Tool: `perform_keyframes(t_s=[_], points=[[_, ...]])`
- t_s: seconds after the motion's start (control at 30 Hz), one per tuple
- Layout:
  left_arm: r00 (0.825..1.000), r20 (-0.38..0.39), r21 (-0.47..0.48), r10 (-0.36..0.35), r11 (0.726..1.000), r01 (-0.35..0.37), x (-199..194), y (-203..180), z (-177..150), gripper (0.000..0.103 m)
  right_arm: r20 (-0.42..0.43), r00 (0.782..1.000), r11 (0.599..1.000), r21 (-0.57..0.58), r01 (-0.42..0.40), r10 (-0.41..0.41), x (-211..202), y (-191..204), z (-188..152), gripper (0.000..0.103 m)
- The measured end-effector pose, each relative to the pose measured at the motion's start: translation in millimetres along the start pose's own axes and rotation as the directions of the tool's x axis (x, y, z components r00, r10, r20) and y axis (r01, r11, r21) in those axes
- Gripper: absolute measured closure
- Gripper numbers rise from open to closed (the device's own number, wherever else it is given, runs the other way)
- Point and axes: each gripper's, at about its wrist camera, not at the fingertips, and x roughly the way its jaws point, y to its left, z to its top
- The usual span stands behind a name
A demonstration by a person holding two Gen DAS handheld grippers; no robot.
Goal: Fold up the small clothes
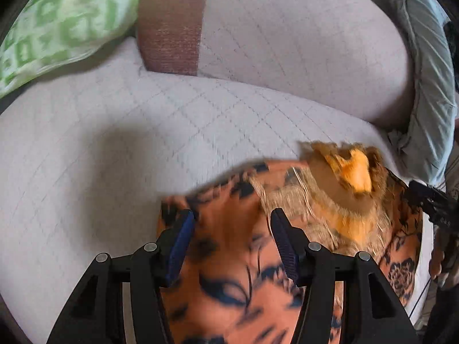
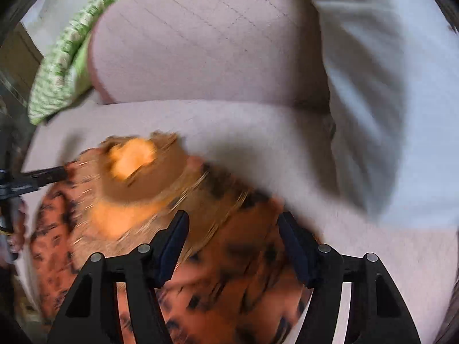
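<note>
Both the left claw (image 1: 232, 229) and right claw (image 2: 233, 230) gape apart above the orange black-flowered garment (image 1: 229, 272), its fringed gold-embroidered neckline (image 1: 338, 200) lying ahead on the quilted grey sofa cushion (image 1: 114, 132).

A big soft sofa seat (image 1: 86, 157) in pale grey-pink has thin crossing lines sewn into it. Behind it, a puffy back cushion (image 1: 301, 43) stands at the far side. A green and white patterned pillow (image 1: 57, 25) leans at the far left. A brown strip (image 1: 172, 23) shows beside the pillow. A light blue-grey cloth (image 1: 424, 66) lies bunched on the right.
</note>
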Motion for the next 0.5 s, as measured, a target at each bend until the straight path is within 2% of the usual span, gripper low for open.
perform_keyframes(t_s=[0.07, 0.1, 0.17, 0.2, 0.23, 0.27, 0.3, 0.33, 0.4, 0.43, 0.5], points=[[1.000, -0.014, 0.000, -0.006, 1.000, 0.006, 18.6, -0.5, 14.3, 0.046, -0.038, 0.999, 0.999, 0.030, -0.033, 0.034, 18.9, -7.9, 8.9, 0.037], [0.999, -0.037, 0.001, -0.010, 1.000, 0.010, 29.0, -0.8, 18.6, 0.045, -0.062, 0.997, 0.999, 0.028, -0.034, 0.036, 27.4, -9.2, 9.5, 0.038], [1.000, -0.029, 0.023, 0.002, 1.000, -0.001, 41.7, -9.8, 23.7, 0.045, -0.076, 0.997, 1.000, 0.003, -0.020, 0.020, 38.5, -8.5, 4.0, 0.041], [0.999, -0.027, 0.031, -0.020, 0.999, 0.021, 43.4, -13.6, 25.9, 0.045, -0.062, 0.998, 1.000, -0.012, -0.023, 0.022, 36.1, -6.5, 1.3, 0.046], [0.999, -0.025, 0.033, -0.044, 0.998, 0.044, 40.7, -17.1, 25.5, 0.042, -0.063, 0.998, 0.999, -0.024, -0.030, 0.028, 34.4, -4.7, -1.0, 0.060], [0.998, -0.030, 0.040, -0.053, 0.998, 0.054, 44.9, -20.0, 27.2, 0.040, -0.066, 0.997, 0.999, -0.035, -0.041, 0.039, 32.0, -2.9, -3.3, 0.067], [0.999, -0.033, 0.046, -0.037, 0.998, 0.039, 48.9, -22.4, 28.4, 0.040, -0.070, 0.996, 0.998, -0.039, -0.050, 0.047, 29.8, -1.2, -4.9, 0.082], [0.999, -0.030, 0.050, -0.014, 0.999, 0.016, 54.9, -25.1, 28.6, 0.038, -0.075, 0.996, 0.998, -0.038, -0.056, 0.053, 29.0, -0.2, -5.6, 0.089], [0.998, -0.005, 0.092, 0.059, 0.994, -0.059, 62.4, -35.3, 25.0, 0.037, -0.075, 0.997, 0.998, -0.043, -0.039, 0.036, 28.3, 5.3, -8.0, 0.091], [0.995, 0.003, 0.108, 0.098, 0.989, -0.098, 65.1, -41.6, 23.8, 0.040, -0.073, 0.997, 0.998, -0.046, -0.034, 0.030, 28.5, 6.7, -8.5, 0.093], [0.996, 0.006, 0.108, 0.094, 0.990, -0.094, 61.7, -47.5, 22.6, 0.089, -0.055, 0.998, 0.998, -0.046, -0.035, 0.033, 21.3, 11.6, -12.4, 0.094]])
